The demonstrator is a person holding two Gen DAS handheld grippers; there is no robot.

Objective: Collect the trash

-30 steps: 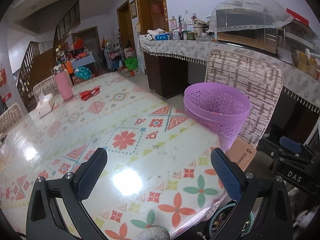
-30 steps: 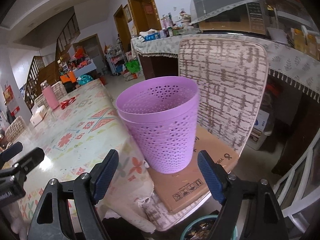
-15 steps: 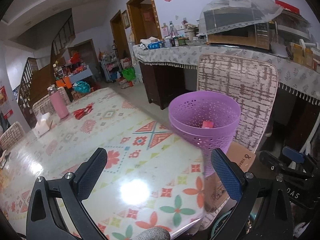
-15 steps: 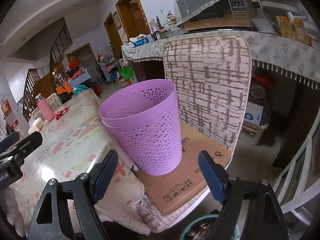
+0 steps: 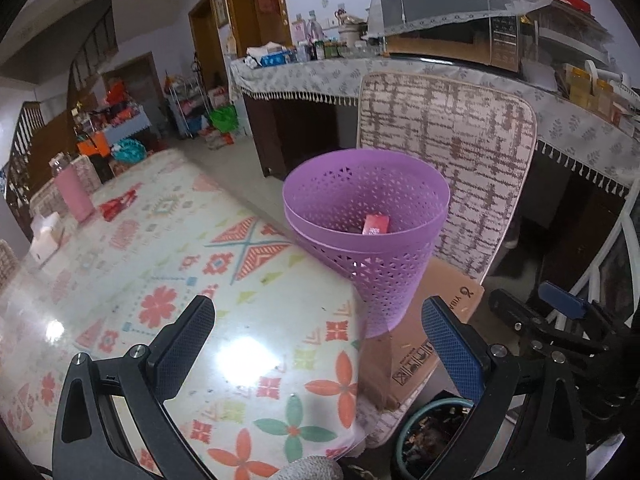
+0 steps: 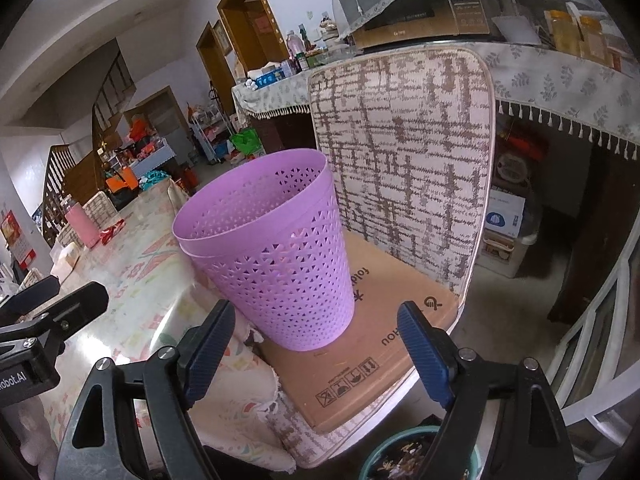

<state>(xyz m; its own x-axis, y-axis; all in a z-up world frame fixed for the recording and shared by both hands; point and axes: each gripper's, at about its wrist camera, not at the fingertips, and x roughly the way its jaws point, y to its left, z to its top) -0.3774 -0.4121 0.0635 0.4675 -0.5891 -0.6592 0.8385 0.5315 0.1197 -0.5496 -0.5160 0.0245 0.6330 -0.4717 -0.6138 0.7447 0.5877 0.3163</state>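
Between pickups, by the look of it: left gripper [image 5: 318, 344] and right gripper [image 6: 314, 350] both spread wide, nothing between the fingers. Purple basket [image 5: 366, 236] standing upright on a flat cardboard box [image 6: 372, 344] laid on the chair [image 6: 404, 140] seat, just beside the table [image 5: 168, 280] edge. One red-and-white packet [image 5: 375, 225] already lying inside the basket, seen from the left wrist view; inside hidden from the right wrist view.

Likely next: finding more trash on the table. Only candidate in sight a red wrapper-like item [image 5: 120, 205] at the far end, close to a pink bottle [image 5: 72, 190] and a tissue box [image 5: 46, 236]; cannot tell for sure whether trash. Calls for a long reach across the table with the left gripper, fingers kept open until around the item, then carry back over the basket rim and release.

Edges and room: table surface glossy, mostly bare in the near half, plenty of free travel. Table corner touching or nearly touching the basket wall in the left view, so low passes risk tipping it. Chair back rising right behind the basket, blocking approach from that side; top opening unobstructed. Dark bowl [image 6: 416, 456] on the floor below the chair, well under the working height.
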